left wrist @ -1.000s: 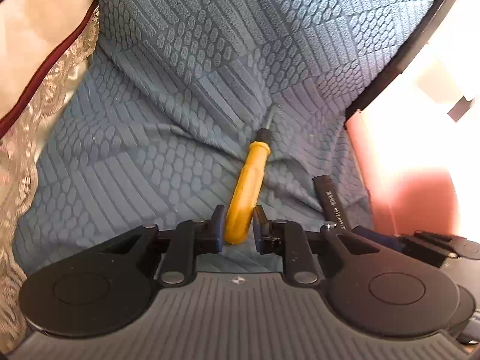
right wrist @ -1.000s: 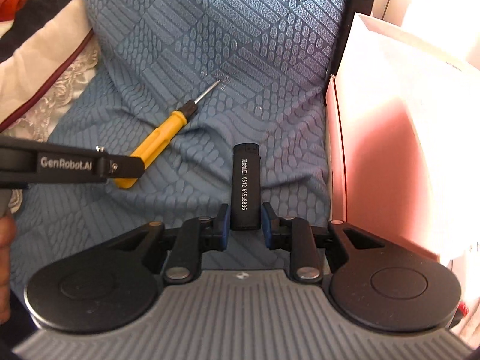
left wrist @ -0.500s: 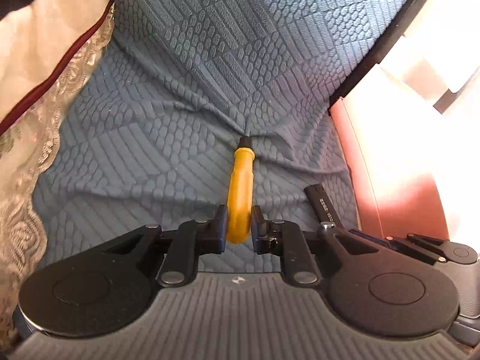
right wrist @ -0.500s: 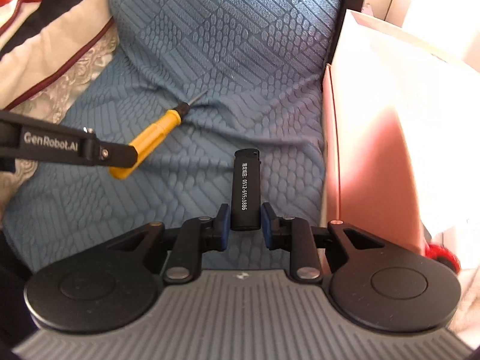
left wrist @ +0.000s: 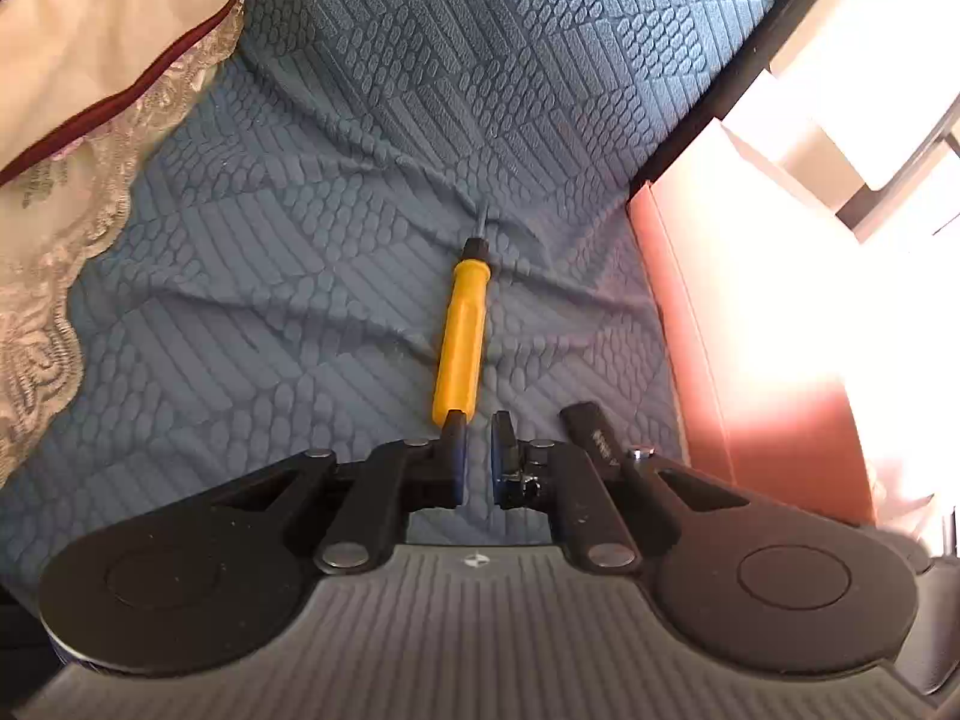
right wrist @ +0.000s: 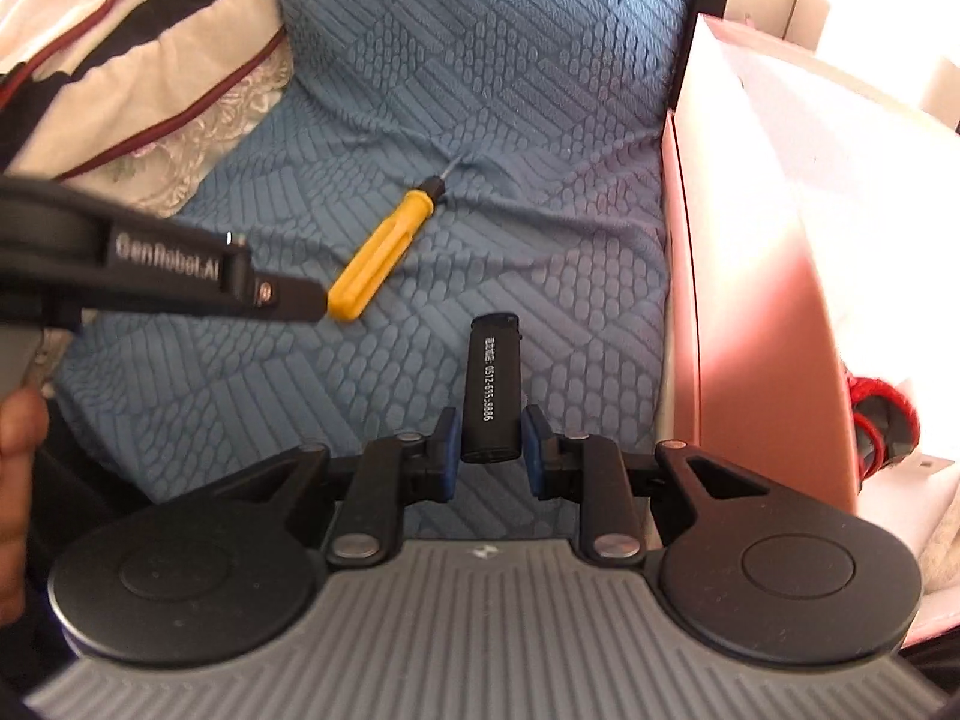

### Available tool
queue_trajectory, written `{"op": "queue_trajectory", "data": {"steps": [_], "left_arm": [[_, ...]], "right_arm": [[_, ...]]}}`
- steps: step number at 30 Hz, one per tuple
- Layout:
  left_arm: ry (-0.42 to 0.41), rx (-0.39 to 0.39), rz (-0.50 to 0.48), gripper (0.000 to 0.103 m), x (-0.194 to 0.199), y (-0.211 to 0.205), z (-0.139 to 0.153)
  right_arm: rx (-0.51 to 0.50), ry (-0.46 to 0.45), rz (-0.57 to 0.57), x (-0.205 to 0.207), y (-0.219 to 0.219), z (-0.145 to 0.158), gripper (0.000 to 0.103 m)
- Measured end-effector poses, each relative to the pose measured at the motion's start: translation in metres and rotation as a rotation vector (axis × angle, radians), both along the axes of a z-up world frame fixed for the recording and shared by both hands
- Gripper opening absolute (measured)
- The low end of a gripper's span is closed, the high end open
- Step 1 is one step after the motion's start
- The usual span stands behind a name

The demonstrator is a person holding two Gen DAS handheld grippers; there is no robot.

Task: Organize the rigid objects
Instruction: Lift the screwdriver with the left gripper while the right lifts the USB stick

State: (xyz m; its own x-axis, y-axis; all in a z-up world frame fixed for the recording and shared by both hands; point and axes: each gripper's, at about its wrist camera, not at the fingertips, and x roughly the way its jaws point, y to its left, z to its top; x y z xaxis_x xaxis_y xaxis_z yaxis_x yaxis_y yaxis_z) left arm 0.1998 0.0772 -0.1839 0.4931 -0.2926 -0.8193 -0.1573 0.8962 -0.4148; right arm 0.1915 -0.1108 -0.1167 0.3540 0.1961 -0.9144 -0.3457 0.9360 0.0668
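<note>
A yellow-handled screwdriver (left wrist: pixel 461 343) lies on the blue textured cloth (left wrist: pixel 312 276); it also shows in the right wrist view (right wrist: pixel 378 255). My left gripper (left wrist: pixel 477 456) sits just behind its handle end, jaws slightly apart with nothing between them. Seen from the right wrist, the left gripper (right wrist: pixel 288 300) touches the handle end. A black lighter (right wrist: pixel 491 387) lies between the fingers of my right gripper (right wrist: pixel 491 447), with small gaps on both sides. The lighter also shows in the left wrist view (left wrist: pixel 591 432).
A pink box (right wrist: pixel 756 324) stands along the right edge of the cloth, also in the left wrist view (left wrist: pixel 750 360). A white lace-edged fabric (left wrist: pixel 78 138) lies at the left. A red and black object (right wrist: pixel 882 420) lies by the box.
My left gripper has let go of the screwdriver and drawn back from it. My right gripper has opened slightly around the lighter, which rests on the cloth.
</note>
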Motion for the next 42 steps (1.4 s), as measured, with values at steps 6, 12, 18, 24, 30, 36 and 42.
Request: {"op": "queue_trajectory", "data": {"steps": [6, 12, 18, 24, 30, 36, 42], "left_arm": [[0.008, 0.027, -0.023, 0.044, 0.023, 0.005, -0.005], [-0.002, 0.009, -0.004, 0.048, 0.038, 0.013, -0.006], [-0.043, 0.004, -0.016, 0.048, 0.049, 0.012, -0.001], [-0.036, -0.001, -0.036, 0.047, 0.057, 0.007, -0.007], [-0.049, 0.067, -0.055, 0.047, 0.057, -0.004, -0.016], [-0.056, 0.149, -0.091, 0.042, 0.057, -0.016, -0.025], [-0.049, 0.142, -0.060, 0.037, 0.060, -0.016, -0.037]], "right_arm": [[0.072, 0.083, -0.076, 0.010, -0.009, -0.012, 0.026], [0.067, 0.064, -0.051, 0.017, -0.002, -0.018, 0.039], [0.039, 0.035, -0.074, 0.029, 0.001, -0.025, 0.038], [0.027, -0.008, -0.050, 0.032, 0.003, -0.023, 0.026], [0.047, -0.025, -0.089, 0.039, -0.006, -0.022, 0.026], [0.017, -0.039, -0.055, 0.037, -0.002, -0.026, 0.026], [0.018, -0.028, -0.051, 0.036, -0.002, -0.029, 0.026]]}}
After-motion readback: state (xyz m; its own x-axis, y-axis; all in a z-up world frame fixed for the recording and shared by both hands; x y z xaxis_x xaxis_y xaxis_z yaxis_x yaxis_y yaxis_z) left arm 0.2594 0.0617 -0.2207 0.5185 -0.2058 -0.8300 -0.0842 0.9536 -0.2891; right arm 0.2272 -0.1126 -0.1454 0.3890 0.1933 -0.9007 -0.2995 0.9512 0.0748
